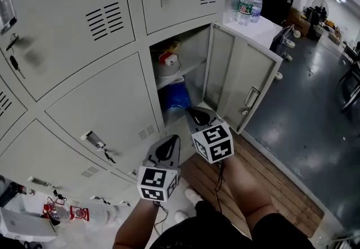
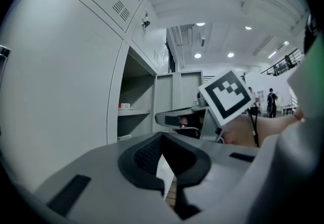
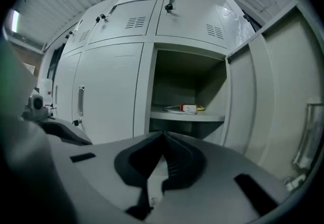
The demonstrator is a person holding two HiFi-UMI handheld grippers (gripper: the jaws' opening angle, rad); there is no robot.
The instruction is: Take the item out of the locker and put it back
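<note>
The small red-and-white item [image 1: 167,59] lies on the shelf [image 3: 187,116] inside the open locker [image 1: 194,45], on a pale round thing I cannot make out, with a blue bag [image 1: 175,98] on the level below. The locker door [image 1: 247,73] stands swung out to the right. The right hand-held gripper [image 1: 194,113] points at the opening just in front of the blue bag, its jaws pressed together and empty. The left hand-held gripper [image 1: 170,142] hangs beside it, lower, its jaws also together with nothing between them. Two bottles [image 1: 248,1] stand beyond the door.
</note>
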